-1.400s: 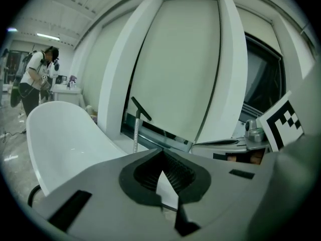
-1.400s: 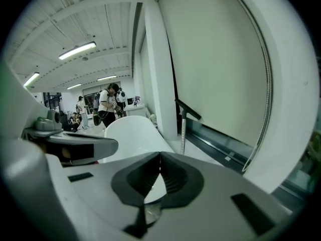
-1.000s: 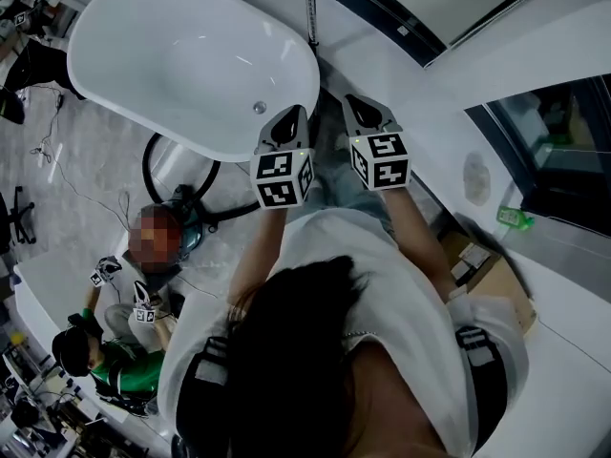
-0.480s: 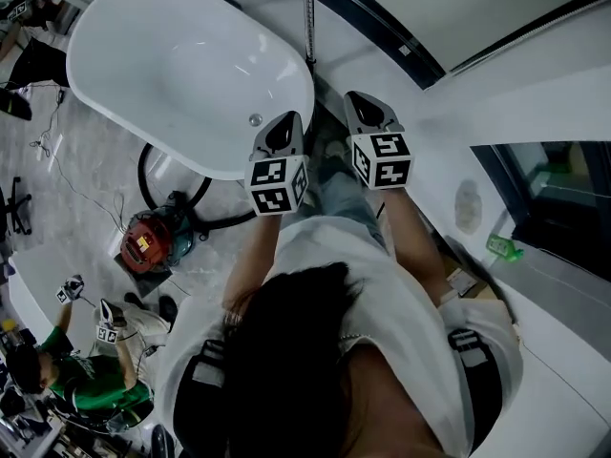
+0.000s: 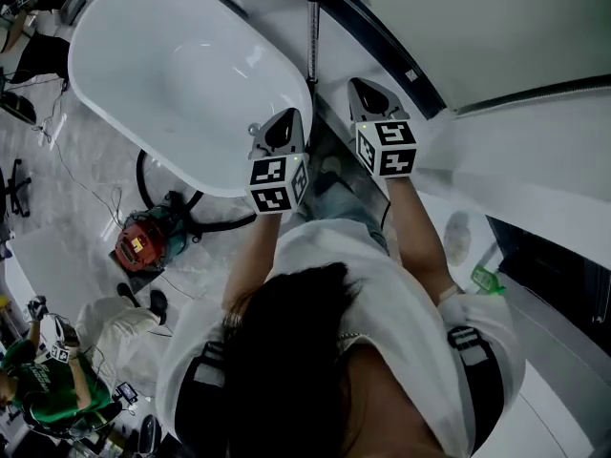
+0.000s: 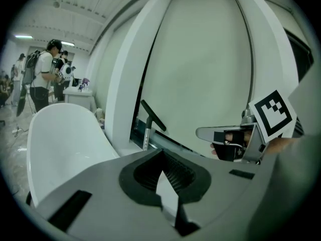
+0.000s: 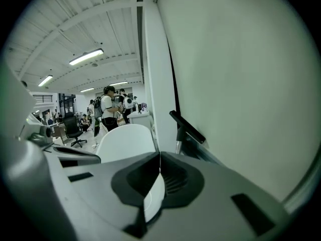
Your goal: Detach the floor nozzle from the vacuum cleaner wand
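Between the bathtub (image 5: 172,65) rim and the pale wall (image 7: 241,84), at the floor's edge, one metal vacuum wand (image 5: 311,31) stands upright. Its foot cannot be made out. A slanted black bar (image 6: 153,115) caps it; whether that is the floor nozzle cannot be confirmed.

Tubs: one, white.

Persons: one operator (image 5: 325,351), cut off at the lower edge; one in green (image 5: 43,380) at the floor's lower left corner, partly out of frame; several more far across the room, too small to count.

One red canister (image 5: 141,241) sits on the floor by the tub's near rim, and one black hose (image 5: 140,175) loops half under the tub.

Grippers: two. The left gripper (image 6: 161,152) is closed and empty. The right gripper (image 7: 159,154) is closed and empty. Both stand clear of the wand.
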The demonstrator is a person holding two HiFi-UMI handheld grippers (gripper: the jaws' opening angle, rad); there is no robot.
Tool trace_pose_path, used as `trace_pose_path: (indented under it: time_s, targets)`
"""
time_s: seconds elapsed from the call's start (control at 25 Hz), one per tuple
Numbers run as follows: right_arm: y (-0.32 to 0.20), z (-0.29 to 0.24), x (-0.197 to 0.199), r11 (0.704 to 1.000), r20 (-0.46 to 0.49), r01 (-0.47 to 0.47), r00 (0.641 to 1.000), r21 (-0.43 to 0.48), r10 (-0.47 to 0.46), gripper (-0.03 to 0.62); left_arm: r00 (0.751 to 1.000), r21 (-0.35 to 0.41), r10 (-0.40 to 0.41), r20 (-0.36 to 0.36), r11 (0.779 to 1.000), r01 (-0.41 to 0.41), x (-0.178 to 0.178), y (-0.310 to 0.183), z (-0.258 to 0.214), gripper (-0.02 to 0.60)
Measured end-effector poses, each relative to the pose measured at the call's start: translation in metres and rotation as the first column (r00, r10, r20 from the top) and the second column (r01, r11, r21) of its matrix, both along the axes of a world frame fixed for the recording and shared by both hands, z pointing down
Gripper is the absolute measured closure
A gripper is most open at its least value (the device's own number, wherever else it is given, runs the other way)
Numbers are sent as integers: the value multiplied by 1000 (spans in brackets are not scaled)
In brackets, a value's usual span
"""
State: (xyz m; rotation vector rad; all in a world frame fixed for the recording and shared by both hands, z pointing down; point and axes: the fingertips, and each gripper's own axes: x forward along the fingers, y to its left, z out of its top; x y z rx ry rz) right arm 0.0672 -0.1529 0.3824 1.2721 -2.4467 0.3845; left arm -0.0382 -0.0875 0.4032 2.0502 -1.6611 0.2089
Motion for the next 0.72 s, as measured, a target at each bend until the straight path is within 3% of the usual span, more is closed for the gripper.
trace_pose_path:
  time_s: [0.72]
  targets:
    - [-111, -6, -4, 996, -34, 73, 997, 45, -71, 577, 997, 15, -65, 32, 998, 65, 15, -85, 5, 578]
